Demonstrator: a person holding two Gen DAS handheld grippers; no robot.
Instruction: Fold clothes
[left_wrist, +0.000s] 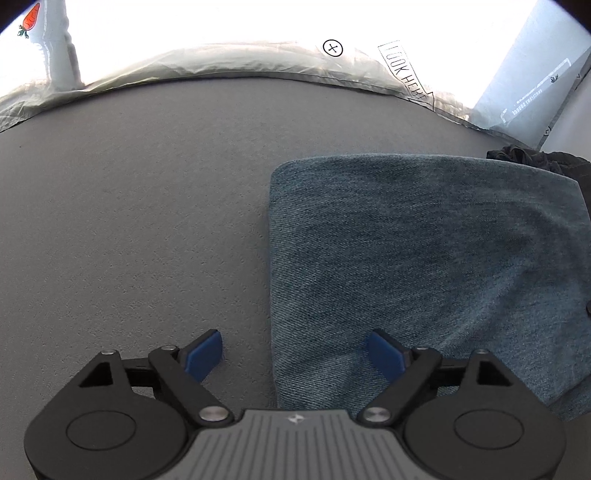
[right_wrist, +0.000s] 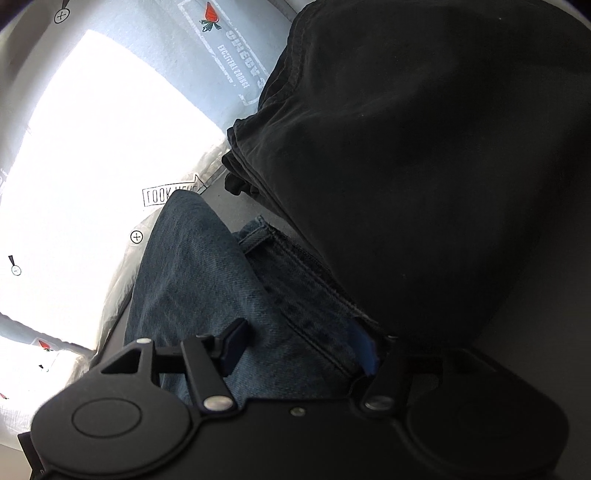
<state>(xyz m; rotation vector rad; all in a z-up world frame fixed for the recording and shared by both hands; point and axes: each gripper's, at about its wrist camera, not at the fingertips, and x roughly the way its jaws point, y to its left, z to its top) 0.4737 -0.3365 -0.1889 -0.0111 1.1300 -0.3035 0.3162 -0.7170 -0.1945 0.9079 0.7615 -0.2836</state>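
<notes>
The left gripper (left_wrist: 293, 356) stands spread wide, pinching nothing: one blue pad sits over the bare grey surface (left_wrist: 140, 206), the other over the near left edge of the folded jeans (left_wrist: 424, 258), which fill the left wrist view from about 1 o'clock down to 4 o'clock. The right gripper (right_wrist: 301, 350) is also parted, with denim lying between its fingers (the pads do not appear to press on it), close to a stitched seam of the jeans (right_wrist: 207, 280).

The likely trouble is a one-sided pick: the left gripper straddles the fabric's edge, so closing here could catch only the top layer and peel the fold open. On the right, the black garment (right_wrist: 424, 166) looms from 12 to 4 o'clock, overlapping the denim, and one finger sits right at its hem; a closing pinch might grab black cloth along with the jeans and drag both.

Around the work, printed bedding with a carrot motif (right_wrist: 209, 16) lies at 11 o'clock, washed out by glare.
</notes>
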